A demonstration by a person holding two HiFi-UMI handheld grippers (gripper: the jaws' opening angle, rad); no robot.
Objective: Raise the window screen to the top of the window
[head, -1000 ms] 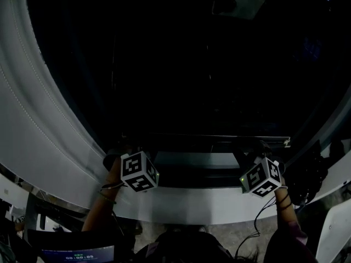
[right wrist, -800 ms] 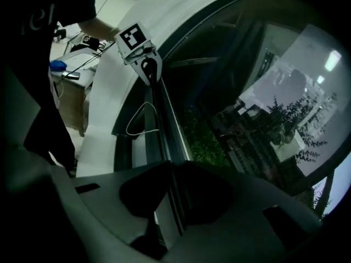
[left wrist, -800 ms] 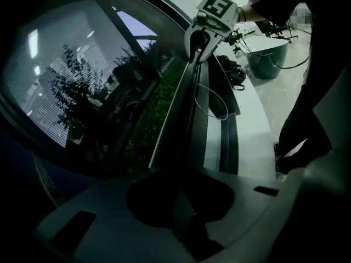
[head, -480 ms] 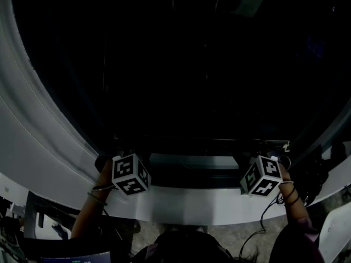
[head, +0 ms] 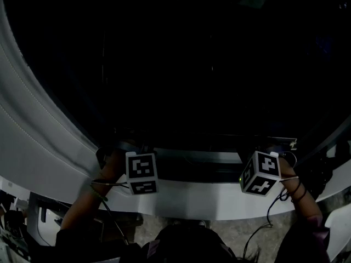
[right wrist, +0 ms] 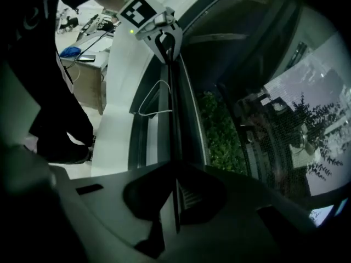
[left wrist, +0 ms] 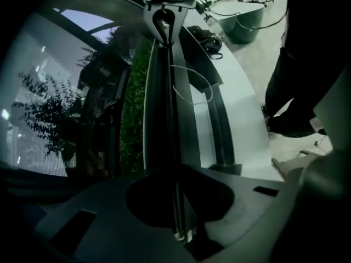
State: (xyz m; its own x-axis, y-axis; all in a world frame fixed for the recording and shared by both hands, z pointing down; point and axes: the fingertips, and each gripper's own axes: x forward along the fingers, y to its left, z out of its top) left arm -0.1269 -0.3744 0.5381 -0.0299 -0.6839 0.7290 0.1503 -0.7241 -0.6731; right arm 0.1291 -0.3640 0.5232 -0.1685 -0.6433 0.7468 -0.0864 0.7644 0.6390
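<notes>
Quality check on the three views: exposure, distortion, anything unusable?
Head view: heavily underexposed, window near black; only the white sill and marker cubes read clearly. Left gripper view: strong fisheye bowing, black vignette corners, floor bright at right. Right gripper view: same fisheye and vignette, fingers in deep shadow, screen bar between them a thin dark line.

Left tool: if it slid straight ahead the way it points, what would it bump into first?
Probably the right tool, gripping the far end of the same screen bar that the left tool is shut on and points along.
</notes>
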